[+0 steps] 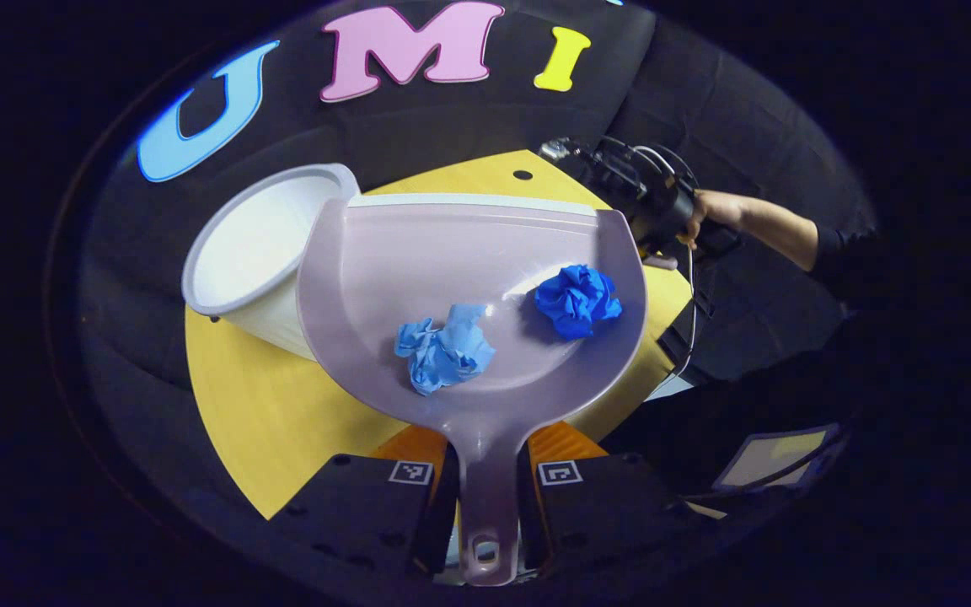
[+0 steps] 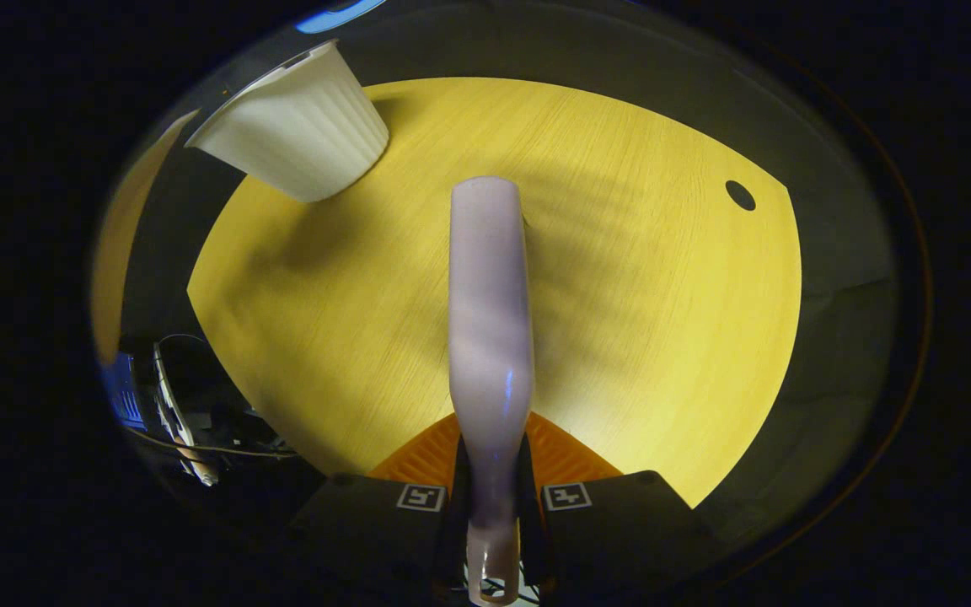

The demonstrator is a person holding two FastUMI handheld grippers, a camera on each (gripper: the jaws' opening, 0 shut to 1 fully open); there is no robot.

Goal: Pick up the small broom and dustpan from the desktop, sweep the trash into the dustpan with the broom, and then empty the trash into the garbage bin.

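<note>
Our left gripper (image 1: pixel 485 489) clamps the dustpan (image 1: pixel 469 278) handle, two paper wads (image 1: pixel 445 347) inside, beside the bin (image 1: pixel 258 253); our right gripper (image 2: pixel 492 497) clamps the broom (image 2: pixel 490 320). Tipping early could spill wads onto the desk (image 1: pixel 266 405).

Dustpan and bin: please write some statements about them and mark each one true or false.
1. The dustpan holds two blue paper wads. True.
2. The left gripper is open and empty. False: it is shut on the dustpan's handle.
3. The white bin already contains the wads. False: both lie in the dustpan.
4. The right gripper grips the broom by its handle. True.
</note>
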